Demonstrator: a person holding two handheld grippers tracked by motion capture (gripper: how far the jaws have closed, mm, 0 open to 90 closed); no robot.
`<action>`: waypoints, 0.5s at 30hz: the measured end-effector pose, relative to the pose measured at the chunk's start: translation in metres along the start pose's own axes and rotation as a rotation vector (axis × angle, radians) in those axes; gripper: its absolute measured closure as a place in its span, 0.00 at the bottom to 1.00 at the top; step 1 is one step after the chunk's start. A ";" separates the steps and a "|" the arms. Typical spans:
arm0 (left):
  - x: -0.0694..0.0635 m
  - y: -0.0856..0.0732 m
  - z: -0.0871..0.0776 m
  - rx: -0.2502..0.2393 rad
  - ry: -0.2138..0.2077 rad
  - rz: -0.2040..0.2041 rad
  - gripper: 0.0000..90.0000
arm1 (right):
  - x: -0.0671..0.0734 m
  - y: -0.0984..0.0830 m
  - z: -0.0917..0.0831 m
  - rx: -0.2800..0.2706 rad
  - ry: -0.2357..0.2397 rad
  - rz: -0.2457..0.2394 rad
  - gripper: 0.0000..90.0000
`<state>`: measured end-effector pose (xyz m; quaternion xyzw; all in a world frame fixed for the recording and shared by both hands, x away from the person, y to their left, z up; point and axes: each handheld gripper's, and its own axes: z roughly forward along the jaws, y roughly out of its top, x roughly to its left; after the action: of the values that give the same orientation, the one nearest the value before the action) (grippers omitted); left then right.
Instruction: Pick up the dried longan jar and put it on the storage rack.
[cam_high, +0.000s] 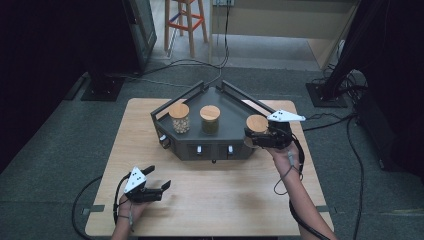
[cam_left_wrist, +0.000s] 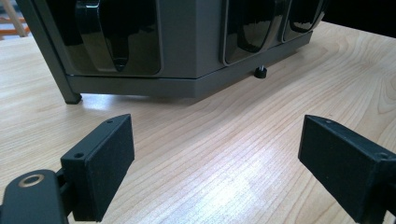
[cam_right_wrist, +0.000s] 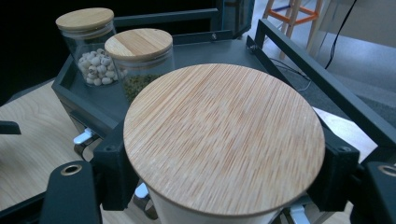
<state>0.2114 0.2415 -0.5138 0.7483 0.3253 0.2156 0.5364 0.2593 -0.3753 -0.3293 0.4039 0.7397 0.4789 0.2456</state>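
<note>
looking forward and down from above the near edge of the table (cam_high: 210, 200), taking in the whole top, the dark rack (cam_high: 210, 145) in the middle and the floor beyond. riding low on the left gripper (cam_left_wrist: 215, 163), skimming just over the wood and facing the rack's front (cam_left_wrist: 187, 56) from close by. sitting on the right gripper (cam_right_wrist: 224, 186), peering down at very close range over a jar lid (cam_right_wrist: 224, 140) toward two more jars (cam_right_wrist: 88, 46) behind. sharing the rack and the tabletop across all three.
</note>
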 end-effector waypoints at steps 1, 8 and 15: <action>0.000 0.000 0.000 0.000 -0.001 -0.001 0.12 | 0.000 0.000 0.001 -0.001 0.002 -0.005 0.28; 0.000 0.000 0.000 -0.001 0.000 -0.001 0.12 | -0.002 0.002 0.007 -0.005 0.004 -0.011 0.28; 0.001 0.000 0.000 -0.001 -0.001 -0.001 0.12 | -0.003 0.006 0.014 -0.006 -0.003 -0.015 0.28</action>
<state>0.2116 0.2422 -0.5140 0.7477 0.3255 0.2153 0.5372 0.2735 -0.3689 -0.3294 0.3986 0.7409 0.4785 0.2515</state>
